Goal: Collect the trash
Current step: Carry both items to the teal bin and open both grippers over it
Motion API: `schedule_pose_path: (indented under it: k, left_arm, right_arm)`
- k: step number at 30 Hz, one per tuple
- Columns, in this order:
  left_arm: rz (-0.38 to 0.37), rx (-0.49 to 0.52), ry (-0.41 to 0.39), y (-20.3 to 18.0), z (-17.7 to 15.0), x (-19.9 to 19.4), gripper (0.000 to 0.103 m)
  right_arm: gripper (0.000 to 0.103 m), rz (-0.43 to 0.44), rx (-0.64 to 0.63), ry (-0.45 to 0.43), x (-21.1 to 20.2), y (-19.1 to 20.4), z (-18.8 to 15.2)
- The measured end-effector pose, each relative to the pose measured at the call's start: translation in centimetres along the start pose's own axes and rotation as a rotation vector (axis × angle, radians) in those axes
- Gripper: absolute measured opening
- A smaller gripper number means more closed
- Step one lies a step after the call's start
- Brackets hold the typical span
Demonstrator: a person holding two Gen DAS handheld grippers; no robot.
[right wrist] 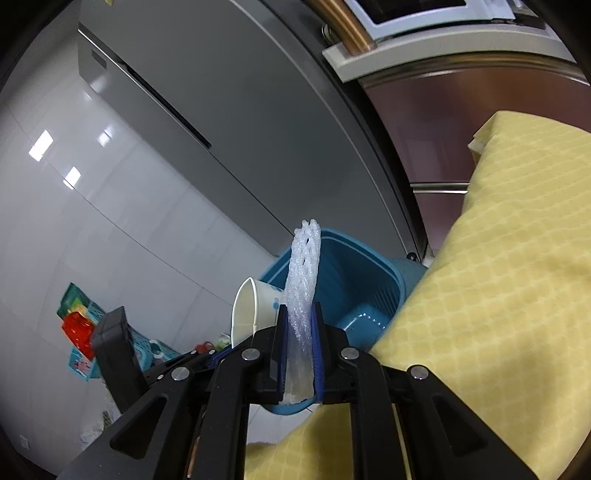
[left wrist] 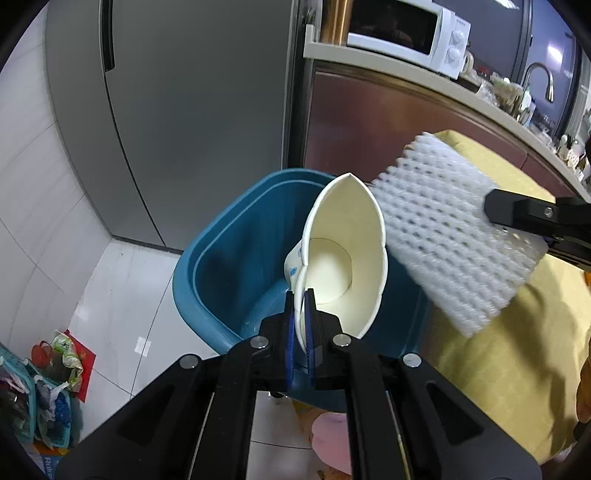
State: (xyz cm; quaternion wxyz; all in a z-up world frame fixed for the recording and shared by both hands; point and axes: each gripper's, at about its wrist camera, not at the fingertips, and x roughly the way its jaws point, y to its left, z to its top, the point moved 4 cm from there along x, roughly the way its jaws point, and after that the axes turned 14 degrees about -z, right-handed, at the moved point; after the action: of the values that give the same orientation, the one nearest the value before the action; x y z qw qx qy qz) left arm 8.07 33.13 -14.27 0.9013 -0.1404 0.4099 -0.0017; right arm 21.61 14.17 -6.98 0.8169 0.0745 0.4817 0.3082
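Observation:
My left gripper (left wrist: 301, 317) is shut on the squashed rim of a white paper cup (left wrist: 343, 254) and holds it over the open blue trash bin (left wrist: 207, 266). My right gripper (right wrist: 300, 317) is shut on a white foam net sleeve (right wrist: 302, 277), held just above the bin (right wrist: 354, 280). In the left wrist view the foam net (left wrist: 450, 236) hangs at the right of the cup, above the bin's edge and the yellow cloth. The cup (right wrist: 255, 306) shows left of the foam net in the right wrist view.
A yellow-clothed table (left wrist: 498, 350) borders the bin on the right. A grey fridge (left wrist: 192, 110) stands behind the bin. A counter with a microwave (left wrist: 406, 33) runs at the upper right. Bags and teal baskets (left wrist: 44, 387) sit on the white tiled floor at the left.

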Motion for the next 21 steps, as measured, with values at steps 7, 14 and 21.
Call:
schedule_pose_path:
  k: [7, 14, 21]
  left_arm:
    - [0.023, -0.019, 0.029, 0.6, 0.0, 1.9, 0.006]
    - [0.022, -0.042, 0.015, 0.4, 0.2, 2.4, 0.01]
    - [0.003, -0.045, -0.034, -0.9, 0.5, 1.1, 0.018]
  right_arm:
    - [0.012, -0.044, 0.012, 0.058, 2.6, 0.7, -0.2]
    - [0.017, -0.057, 0.028, 0.072, 3.7, 0.7, -0.1]
    - [0.031, -0.046, 0.05, 0.032, 1.9, -0.4, 0.1]
